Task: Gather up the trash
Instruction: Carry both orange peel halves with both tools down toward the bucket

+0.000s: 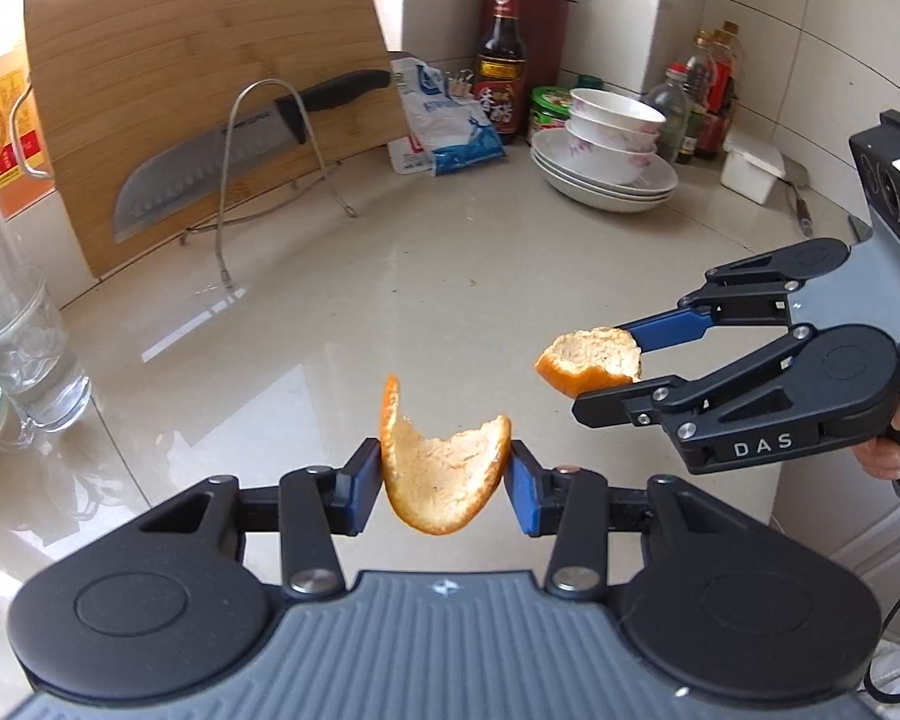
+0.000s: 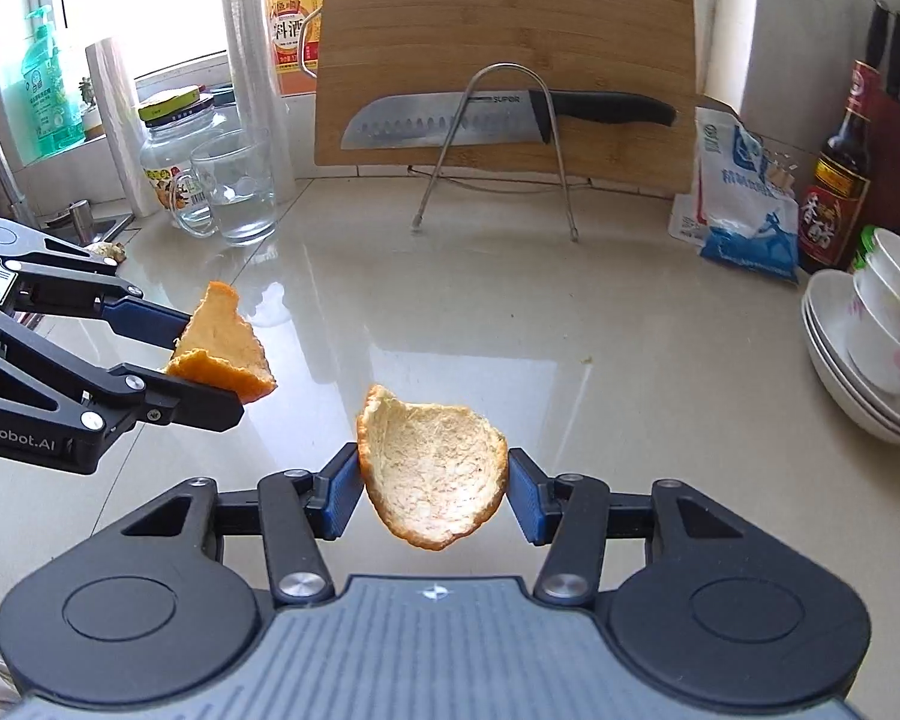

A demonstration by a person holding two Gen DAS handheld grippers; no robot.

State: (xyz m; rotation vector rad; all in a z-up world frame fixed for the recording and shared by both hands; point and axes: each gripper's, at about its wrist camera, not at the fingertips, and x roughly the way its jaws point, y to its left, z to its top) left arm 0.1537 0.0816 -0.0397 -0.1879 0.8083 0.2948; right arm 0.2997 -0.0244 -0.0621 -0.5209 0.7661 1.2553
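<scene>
The left tool (image 1: 447,474) is closed on a curled orange peel (image 1: 444,474), its two blue pads (image 1: 363,483) pressing the peel's edges from either side. The peel hangs clear of the pale glossy bench (image 1: 390,276), white pith facing the camera and orange skin along the rim.

The right tool (image 2: 435,486) is closed the same way on a second peel (image 2: 432,474), a wider cupped piece held between its pads and also lifted off the bench.

From the left tool, the right tool (image 1: 615,369) comes in from the right side and a little ahead, with its peel (image 1: 591,360) pinched at the tip. From the right tool, the left tool (image 2: 210,366) enters from the left side, its peel (image 2: 225,345) at the tip. The two tools are near one another but apart, and the two peels do not touch.

Ahead of both tools, at the far edge of the bench, a wooden cutting board (image 2: 504,48) leans upright behind a wire rack (image 2: 498,144), with a black-handled kitchen knife (image 2: 498,117) lying across the rack. To the right of the rack are a blue and white bag (image 2: 744,192), a dark sauce bottle (image 2: 837,174) and a stack of white bowls and plates (image 2: 870,342). To the left of the rack stands a clear glass mug (image 2: 234,186) with a glass jar (image 2: 171,156) just behind it.
</scene>
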